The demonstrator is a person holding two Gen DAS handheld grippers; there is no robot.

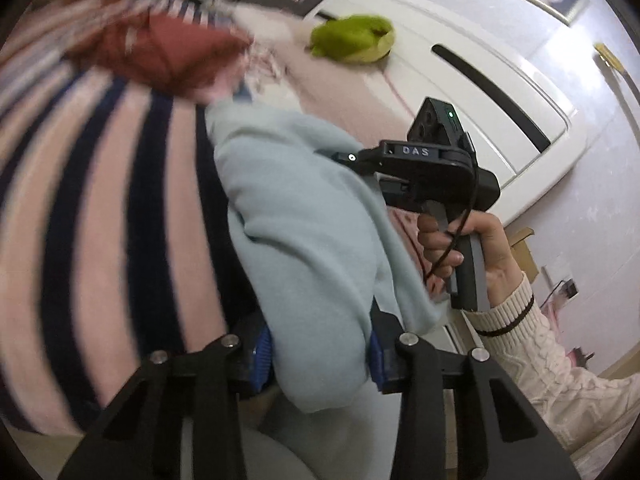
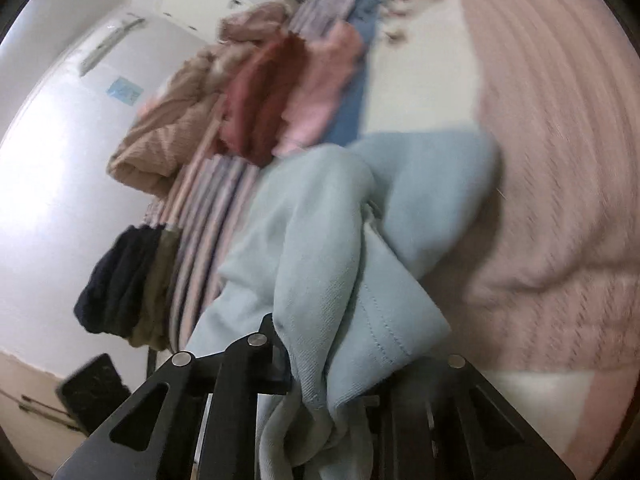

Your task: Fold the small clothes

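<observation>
Both the left gripper (image 1: pixel 320 354) and the right gripper (image 2: pixel 328 376) pinch the light blue garment (image 1: pixel 304 216) mid-frame, lifted over the pink bed (image 2: pixel 560 160), so next it probably needs laying flat to fold.

The letters "DAS" stood in pale capitals on the black body of the right tool (image 1: pixel 352 157), seen from the left wrist camera. No other text could be read; everything else was blurred.
</observation>
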